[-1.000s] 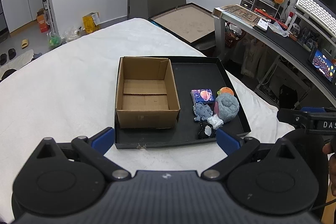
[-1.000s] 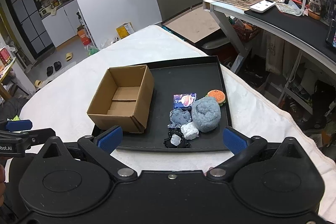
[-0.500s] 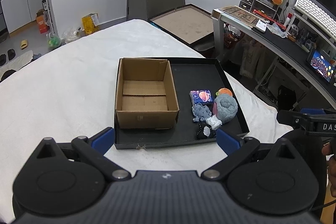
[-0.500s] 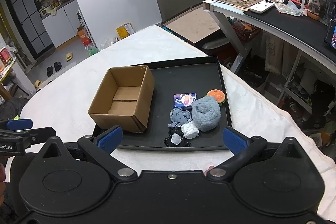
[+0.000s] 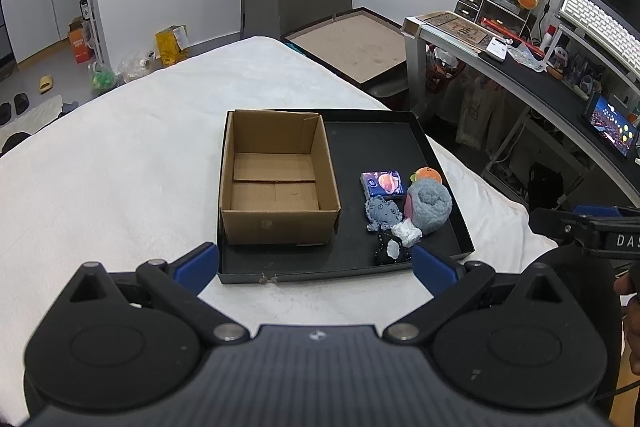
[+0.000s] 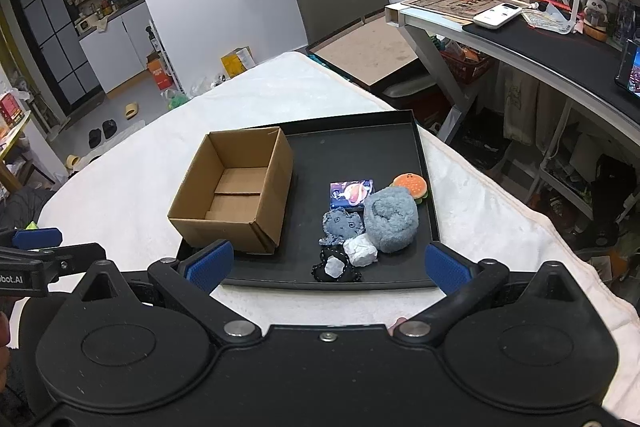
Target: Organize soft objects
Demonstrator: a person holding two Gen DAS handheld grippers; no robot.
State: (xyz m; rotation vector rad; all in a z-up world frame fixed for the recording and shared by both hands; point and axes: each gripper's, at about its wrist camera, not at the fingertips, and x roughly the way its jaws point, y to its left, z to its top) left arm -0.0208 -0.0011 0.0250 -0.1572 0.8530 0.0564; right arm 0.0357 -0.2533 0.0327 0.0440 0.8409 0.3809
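Two grippers are held above the near edge of a surface (image 5: 100,179) covered with a white cloth, and both are empty with the blue fingers wide apart. The left gripper (image 5: 316,263) stands in front of the black tray (image 5: 376,143), and the right gripper (image 6: 326,261) is also in front of the tray, a little more to the right side.

On the tray, at its left part, stands an open cardboard box (image 5: 276,187), and nothing is inside it. All the soft objects lie together at the right part of the tray, outside the box. The biggest one is a grey-blue fluffy ball (image 6: 390,219). Behind it, near the right wall of the tray, is a small hamburger plush (image 6: 410,185). To the left of the hamburger lies a small blue packet (image 6: 351,193) with a picture on it. In front of the packet is a flat grey-blue plush with a face (image 6: 342,225), touching the ball. A crumpled white piece (image 6: 360,250) lies just before the ball, and a black piece with a white patch (image 6: 335,269) is the nearest one to the grippers.

No gripper touches any object.
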